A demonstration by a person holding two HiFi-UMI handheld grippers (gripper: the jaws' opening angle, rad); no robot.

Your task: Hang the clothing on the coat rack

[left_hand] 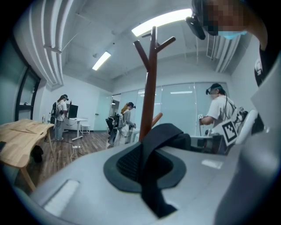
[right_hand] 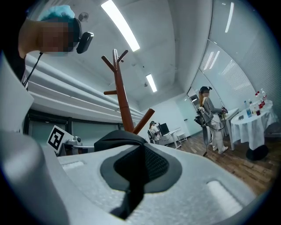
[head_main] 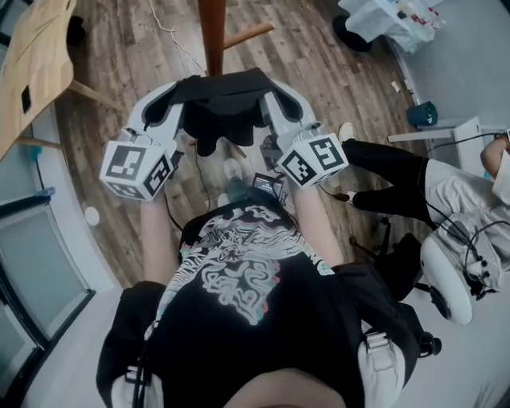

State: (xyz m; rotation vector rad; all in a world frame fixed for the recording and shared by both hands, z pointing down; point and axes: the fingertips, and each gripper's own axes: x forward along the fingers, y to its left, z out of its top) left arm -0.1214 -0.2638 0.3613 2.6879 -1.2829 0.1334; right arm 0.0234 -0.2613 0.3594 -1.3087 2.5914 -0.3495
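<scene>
A black garment (head_main: 225,102) hangs stretched between my two grippers, just in front of the brown wooden coat rack pole (head_main: 211,36). My left gripper (head_main: 177,103) is shut on its left edge, and a fold of the black cloth (left_hand: 153,145) runs between the jaws. My right gripper (head_main: 272,107) is shut on the right edge, the black cloth (right_hand: 135,176) pinched between its pads. The coat rack (left_hand: 149,92) rises straight ahead with bare pegs at the top; the coat rack (right_hand: 122,99) also shows in the right gripper view.
A light wooden table (head_main: 32,56) stands at the left. A person in black trousers (head_main: 414,179) sits on the floor at the right. A white-draped table (head_main: 390,20) is at the far right. Other people stand further back in the room.
</scene>
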